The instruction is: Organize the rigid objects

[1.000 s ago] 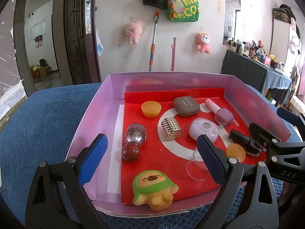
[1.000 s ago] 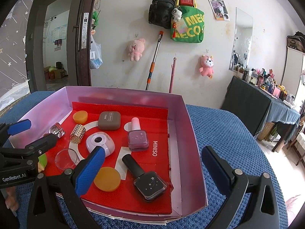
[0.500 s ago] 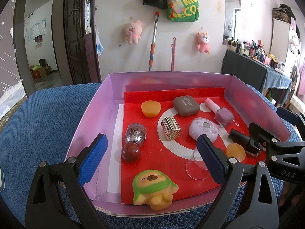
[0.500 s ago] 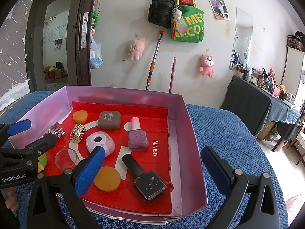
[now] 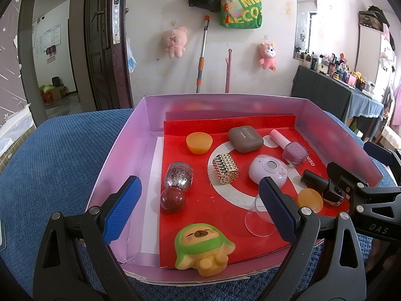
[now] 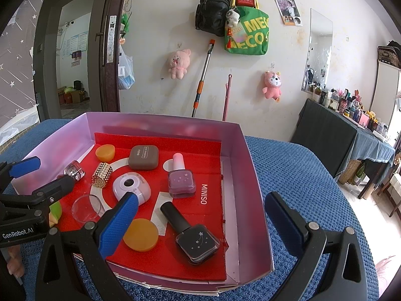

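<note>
Two wide-open, empty grippers are held at the near edge of a pink box filled with small things.

The left gripper is spread wide over the box's near left part, nothing being held between its blue pads; the right gripper is likewise spread wide and empty, with its right finger outside the box's right wall. Inside the box a red sheet is laid. On it, nearest the front wall, a green and yellow toy is seen; a clear cup lies just right of it. A black bottle and an orange disc are placed near the front right. A brown case lies toward the back wall.
</note>
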### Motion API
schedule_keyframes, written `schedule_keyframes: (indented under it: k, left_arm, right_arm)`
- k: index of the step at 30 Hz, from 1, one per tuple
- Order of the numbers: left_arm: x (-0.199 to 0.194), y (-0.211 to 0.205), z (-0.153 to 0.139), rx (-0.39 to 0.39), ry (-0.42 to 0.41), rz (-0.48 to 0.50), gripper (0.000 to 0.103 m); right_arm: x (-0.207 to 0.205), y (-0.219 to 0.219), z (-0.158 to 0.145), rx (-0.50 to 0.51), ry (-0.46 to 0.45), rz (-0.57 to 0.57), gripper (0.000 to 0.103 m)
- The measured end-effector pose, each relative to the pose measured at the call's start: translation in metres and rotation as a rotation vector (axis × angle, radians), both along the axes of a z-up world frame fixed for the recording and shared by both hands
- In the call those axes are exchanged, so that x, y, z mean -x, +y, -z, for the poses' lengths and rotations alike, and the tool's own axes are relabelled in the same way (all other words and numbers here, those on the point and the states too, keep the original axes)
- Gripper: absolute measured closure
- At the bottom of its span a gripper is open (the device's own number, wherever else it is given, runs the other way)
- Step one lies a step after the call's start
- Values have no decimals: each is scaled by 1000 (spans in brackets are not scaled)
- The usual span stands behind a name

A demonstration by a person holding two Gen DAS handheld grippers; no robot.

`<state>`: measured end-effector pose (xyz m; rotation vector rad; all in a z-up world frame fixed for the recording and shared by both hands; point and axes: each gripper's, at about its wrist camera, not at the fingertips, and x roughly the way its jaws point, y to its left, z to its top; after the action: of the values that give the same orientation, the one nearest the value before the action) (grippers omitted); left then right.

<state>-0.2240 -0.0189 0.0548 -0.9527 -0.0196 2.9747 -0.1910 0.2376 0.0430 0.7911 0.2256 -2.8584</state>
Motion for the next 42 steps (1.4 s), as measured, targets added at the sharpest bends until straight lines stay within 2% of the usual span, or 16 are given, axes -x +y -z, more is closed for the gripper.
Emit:
schedule_keyframes:
  k: [18,26,31,36,39,42]
  left_arm:
    - [0,0,0,0,2,-1,7]
    - [-5,1,-4,3,29,9,7]
    - [-25,1,-11,-36,24,25,7]
    - [-56,-4,-18,-78,14,30,7]
    - [-74,-10,-13,-104,-35,5,7]
    - [-80,-14,4,-147,-139,-9,7]
  right_arm:
    - [0,0,0,2,-2,1,0]
    - [-3,0,1,1,8,-2,0]
    - [-25,6,-8,61,18,-27,0]
    - [-66,19,-23,108,10,-21,0]
    - [-89,25,-20,130,-37,-25,0]
    - [-100,26,-2,96,-142,-26,0]
